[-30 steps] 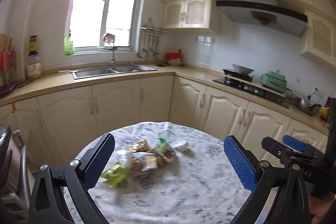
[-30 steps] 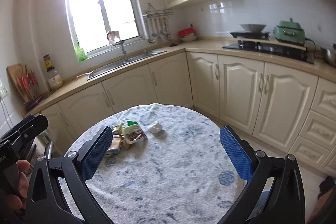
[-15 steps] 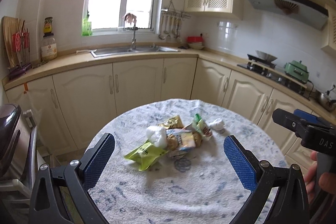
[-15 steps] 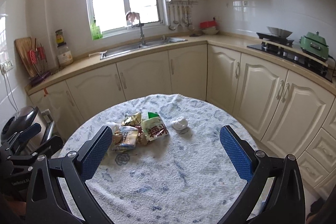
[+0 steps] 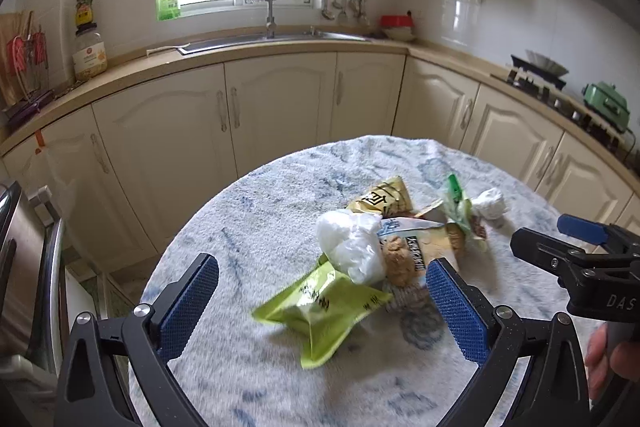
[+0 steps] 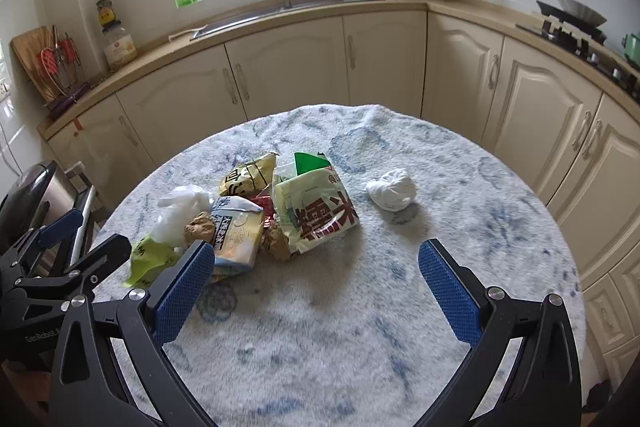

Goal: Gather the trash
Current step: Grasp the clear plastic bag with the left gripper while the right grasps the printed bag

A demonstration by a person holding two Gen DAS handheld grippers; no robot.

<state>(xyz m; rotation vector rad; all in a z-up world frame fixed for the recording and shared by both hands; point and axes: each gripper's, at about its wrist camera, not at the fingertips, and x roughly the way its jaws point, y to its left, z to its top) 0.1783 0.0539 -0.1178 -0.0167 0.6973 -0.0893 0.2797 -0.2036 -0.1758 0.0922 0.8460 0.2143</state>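
A round table [image 6: 360,307] carries a heap of trash [image 6: 256,211] at 11 o'clock from the right gripper [image 6: 316,291], whose jaws gape, empty. The left gripper [image 5: 320,311], also spread, frames the green wrapper [image 5: 324,307]. A white wad [image 6: 392,189] lies apart at 1 o'clock.

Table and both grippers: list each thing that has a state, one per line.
left gripper: open, empty, above the table
right gripper: open, empty
lime-green wrapper: flat, opened
white plastic bag: crumpled
white paper wad: balled up, apart from the pile
base cabinet doors: closed
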